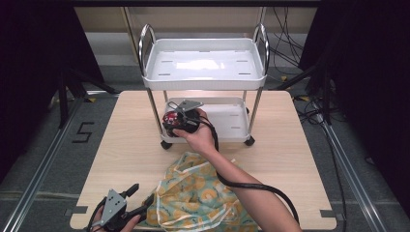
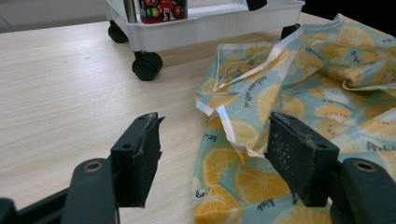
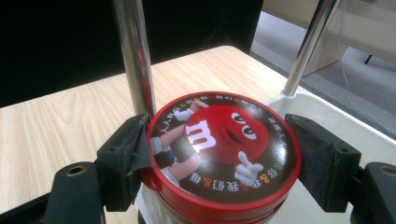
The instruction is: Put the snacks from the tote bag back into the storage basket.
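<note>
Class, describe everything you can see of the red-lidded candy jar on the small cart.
The candy jar is round, with a glossy red lid printed with a red cartoon candy figure and a ring of coloured lettering. It stands upright at a corner of the cart's lower tray, beside a chrome post. The right hand-held gripper brackets its lid, left pad touching; contact on the other side is unclear.

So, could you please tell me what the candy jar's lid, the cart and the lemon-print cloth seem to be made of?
Lid: likely glossy red plastic or tin, with highlights on its printed top. Cart: white trays, probably plastic, on shiny chrome-look metal posts. Lemon-print cloth: thin, slightly sheeny fabric, creased, with white edging.
</note>
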A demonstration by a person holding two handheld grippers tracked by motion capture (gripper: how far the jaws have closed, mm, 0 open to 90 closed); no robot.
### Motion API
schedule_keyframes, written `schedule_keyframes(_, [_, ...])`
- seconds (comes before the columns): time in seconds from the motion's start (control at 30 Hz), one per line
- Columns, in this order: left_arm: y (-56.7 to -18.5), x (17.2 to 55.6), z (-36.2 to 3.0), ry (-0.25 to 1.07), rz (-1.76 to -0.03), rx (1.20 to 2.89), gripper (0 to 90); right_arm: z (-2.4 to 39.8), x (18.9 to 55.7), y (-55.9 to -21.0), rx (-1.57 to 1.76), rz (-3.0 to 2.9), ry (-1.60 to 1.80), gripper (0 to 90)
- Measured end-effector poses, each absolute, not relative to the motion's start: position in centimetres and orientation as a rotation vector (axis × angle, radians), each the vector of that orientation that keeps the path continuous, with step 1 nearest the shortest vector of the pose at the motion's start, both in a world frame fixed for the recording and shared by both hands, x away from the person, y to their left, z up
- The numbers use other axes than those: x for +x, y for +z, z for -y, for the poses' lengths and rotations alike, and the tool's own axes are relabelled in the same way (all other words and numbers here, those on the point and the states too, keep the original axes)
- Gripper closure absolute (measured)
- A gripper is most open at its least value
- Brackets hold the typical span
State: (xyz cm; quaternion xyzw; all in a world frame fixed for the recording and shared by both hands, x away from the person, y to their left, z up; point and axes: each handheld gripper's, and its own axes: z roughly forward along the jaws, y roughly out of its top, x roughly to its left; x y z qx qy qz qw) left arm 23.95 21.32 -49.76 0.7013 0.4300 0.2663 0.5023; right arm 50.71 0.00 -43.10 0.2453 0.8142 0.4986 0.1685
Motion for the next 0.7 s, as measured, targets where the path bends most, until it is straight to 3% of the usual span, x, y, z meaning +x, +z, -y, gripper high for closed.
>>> schedule_keyframes(0.7, [-49.86, 24.06, -21.26, 0.637, -1.029, 1.687, 34.2, -0.24, 50.74, -44.02, 0.776, -2.339, 1.388, 26.6])
